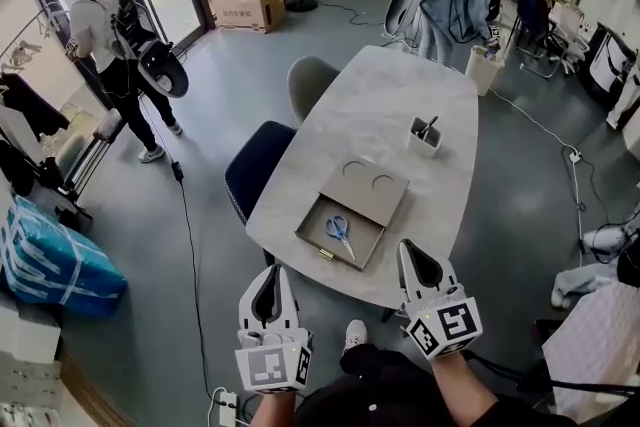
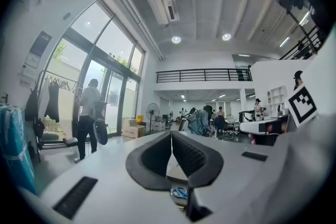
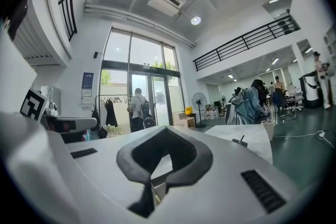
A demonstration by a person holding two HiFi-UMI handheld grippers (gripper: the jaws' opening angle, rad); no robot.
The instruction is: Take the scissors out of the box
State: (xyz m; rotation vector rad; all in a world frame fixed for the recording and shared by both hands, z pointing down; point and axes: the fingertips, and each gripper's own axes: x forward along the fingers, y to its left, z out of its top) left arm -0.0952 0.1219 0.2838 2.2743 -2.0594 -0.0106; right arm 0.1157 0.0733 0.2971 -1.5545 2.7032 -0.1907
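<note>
Blue-handled scissors [image 1: 339, 231] lie inside a shallow open box [image 1: 306, 233] near the front edge of the grey table [image 1: 400, 95]. The box's lid [image 1: 366, 185] is slid back towards the far side. My left gripper [image 1: 270, 271] hangs just short of the table edge, left of the box, with its jaws together and nothing held. My right gripper [image 1: 411, 246] is over the table's front edge, right of the box, and is also shut and empty. In the left gripper view the scissors [image 2: 179, 192] show through the gap below the left gripper's [image 2: 171, 132] tips. The right gripper [image 3: 165, 128] points level at the table.
A small white holder [image 1: 425, 137] with a pen stands further back on the table. A dark blue chair [image 1: 256, 167] and a grey chair [image 1: 310, 83] stand at the table's left side. A person [image 1: 112, 45] stands by the glass doors; a cable [image 1: 190, 245] runs across the floor.
</note>
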